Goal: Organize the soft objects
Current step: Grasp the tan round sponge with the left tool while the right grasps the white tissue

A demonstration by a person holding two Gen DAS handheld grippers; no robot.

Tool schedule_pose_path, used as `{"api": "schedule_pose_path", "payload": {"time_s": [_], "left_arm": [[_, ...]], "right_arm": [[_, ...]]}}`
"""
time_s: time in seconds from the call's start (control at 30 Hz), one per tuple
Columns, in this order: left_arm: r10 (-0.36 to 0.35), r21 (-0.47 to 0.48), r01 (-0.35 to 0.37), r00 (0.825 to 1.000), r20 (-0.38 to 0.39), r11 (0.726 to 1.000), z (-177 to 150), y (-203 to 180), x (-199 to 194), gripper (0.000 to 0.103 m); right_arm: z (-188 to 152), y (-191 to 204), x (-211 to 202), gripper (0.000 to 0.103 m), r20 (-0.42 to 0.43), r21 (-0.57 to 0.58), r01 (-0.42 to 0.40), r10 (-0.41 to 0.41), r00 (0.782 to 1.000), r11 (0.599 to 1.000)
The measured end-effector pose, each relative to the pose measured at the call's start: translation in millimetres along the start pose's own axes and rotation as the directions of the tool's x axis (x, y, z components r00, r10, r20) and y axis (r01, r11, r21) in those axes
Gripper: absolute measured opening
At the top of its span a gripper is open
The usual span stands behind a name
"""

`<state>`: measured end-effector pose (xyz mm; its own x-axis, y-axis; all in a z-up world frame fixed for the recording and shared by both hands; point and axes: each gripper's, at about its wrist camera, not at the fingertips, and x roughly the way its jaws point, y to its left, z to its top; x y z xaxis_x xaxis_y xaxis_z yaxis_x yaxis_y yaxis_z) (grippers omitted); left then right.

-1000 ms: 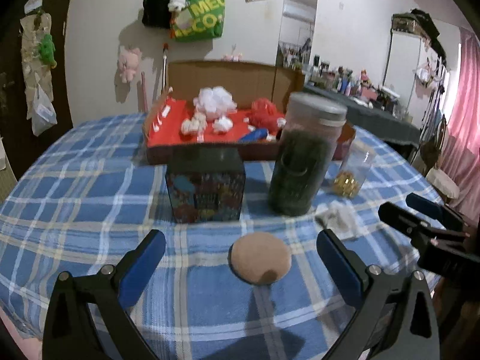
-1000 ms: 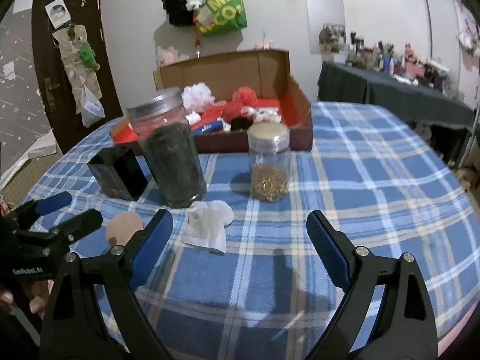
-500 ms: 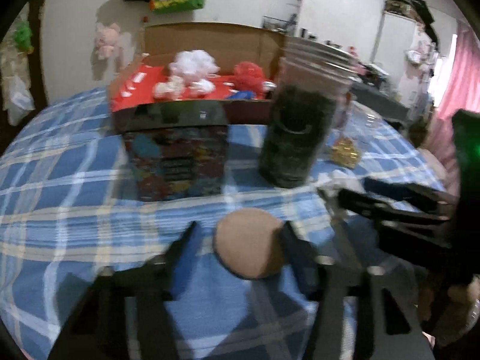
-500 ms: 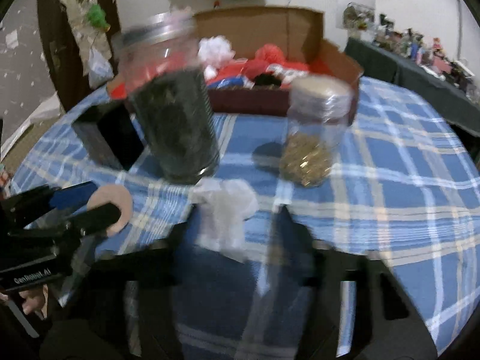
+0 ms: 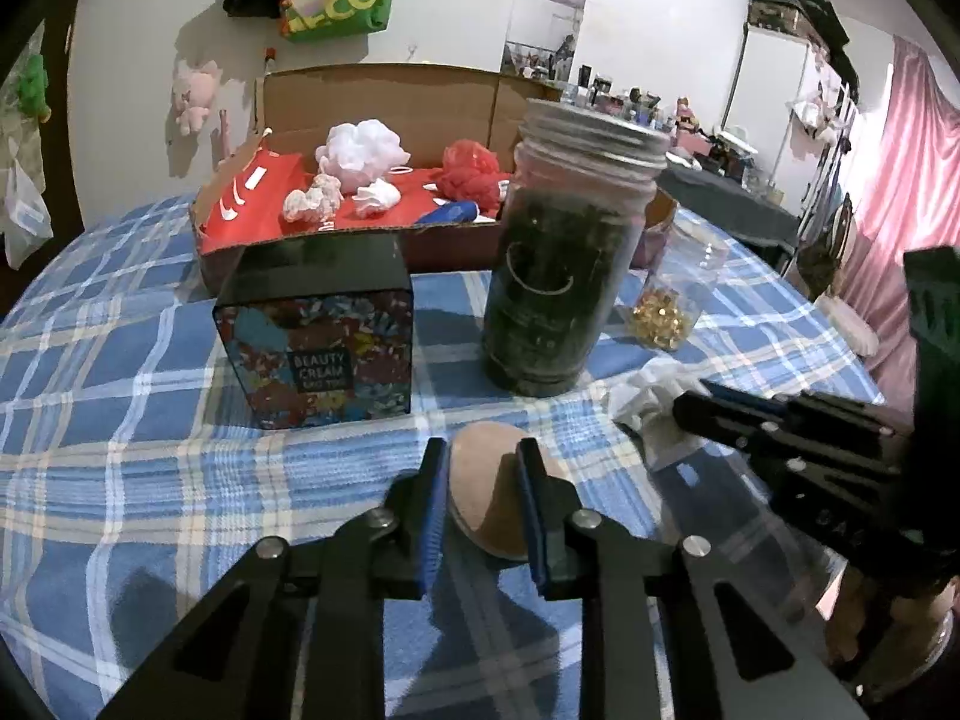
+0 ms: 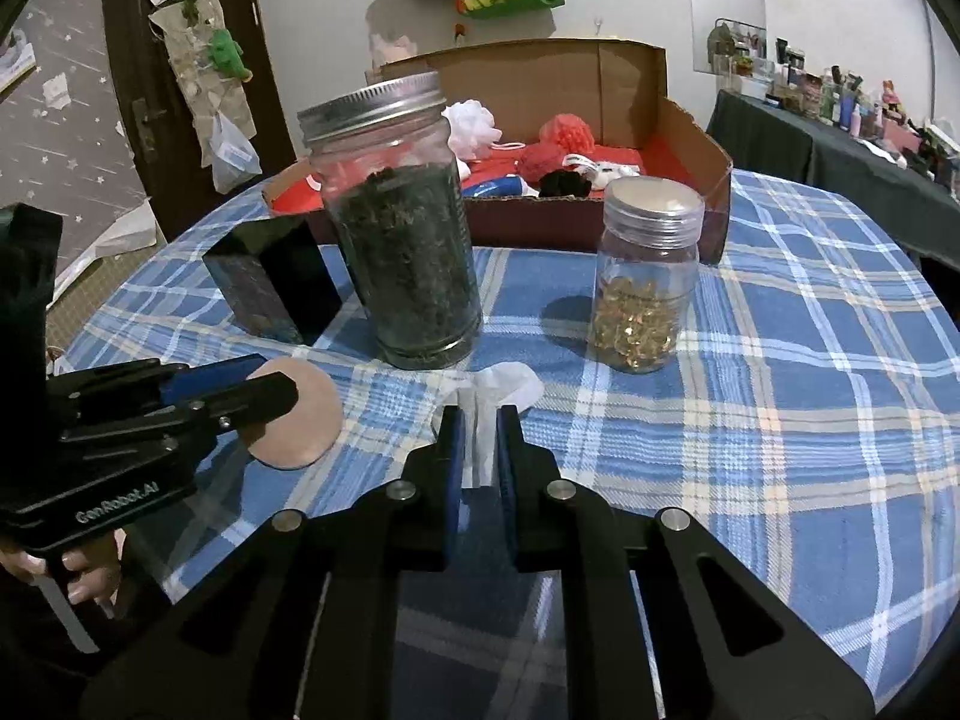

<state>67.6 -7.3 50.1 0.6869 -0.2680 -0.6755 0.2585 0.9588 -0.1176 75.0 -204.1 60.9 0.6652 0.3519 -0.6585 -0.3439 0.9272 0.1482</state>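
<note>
A round tan sponge pad [image 5: 486, 516] lies on the blue checked tablecloth [image 5: 120, 420]. My left gripper [image 5: 480, 450] has its jaws closing, and the blue pads press the pad's two sides. From the right wrist view, that left gripper [image 6: 276, 378] covers part of the tan pad [image 6: 300, 426]. My right gripper [image 6: 479, 420] is shut on a crumpled white cloth [image 6: 510, 384], pinched upright between its pads. At the back stands an open cardboard box [image 5: 384, 90] with a white pouf [image 5: 360, 147] and a red pouf [image 5: 471, 171] inside.
A tall jar of dark leaves [image 5: 558, 276] stands just behind both grippers. A small jar of gold beads [image 6: 645, 300] is to its right and a black cream carton [image 5: 318, 336] to its left. A hand [image 6: 90, 576] holds the left gripper.
Both grippers went from wide open to closed: the left one onto the tan pad, the right one onto the white cloth. Both moved forward and a little lower toward the table.
</note>
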Motion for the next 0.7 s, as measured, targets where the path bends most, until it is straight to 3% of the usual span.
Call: {"api": "schedule_pose_path", "payload": {"time_s": [0.07, 0.13, 0.43, 0.5, 0.53, 0.63, 0.7], "left_arm": [[0.019, 0.009, -0.019, 1.000, -0.002, 1.000, -2, 0, 1, 0.051], [0.018, 0.022, -0.018, 1.000, 0.004, 1.000, -5, 1, -1, 0.065], [0.014, 0.067, -0.013, 1.000, -0.014, 0.998, -9, -3, 4, 0.072], [0.014, 0.074, -0.013, 1.000, -0.010, 0.997, -9, -5, 4, 0.075], [0.012, 0.077, -0.011, 1.000, -0.007, 0.997, -10, -5, 4, 0.075], [0.005, 0.083, -0.004, 1.000, -0.011, 0.997, -11, -6, 5, 0.076], [0.004, 0.084, -0.003, 1.000, -0.013, 0.996, -11, -6, 6, 0.076]], "right_arm": [[1, -1, 0, 0.010, -0.004, 0.002, -0.006, 0.006, 1.000, 1.000], [0, -2, -1, 0.010, -0.012, 0.004, -0.006, 0.006, 1.000, 1.000], [-12, -8, -2, 0.013, -0.028, 0.006, -0.009, 0.009, 1.000, 1.000], [-12, -9, -2, 0.020, -0.025, 0.011, -0.010, 0.010, 1.000, 1.000], [-12, -9, -2, 0.029, -0.021, 0.013, -0.012, 0.012, 1.000, 1.000], [-11, -9, -2, 0.081, -0.015, 0.007, 0.000, 0.000, 1.000, 1.000], [-10, -9, -3, 0.081, -0.001, 0.008, -0.005, 0.005, 1.000, 1.000]]}}
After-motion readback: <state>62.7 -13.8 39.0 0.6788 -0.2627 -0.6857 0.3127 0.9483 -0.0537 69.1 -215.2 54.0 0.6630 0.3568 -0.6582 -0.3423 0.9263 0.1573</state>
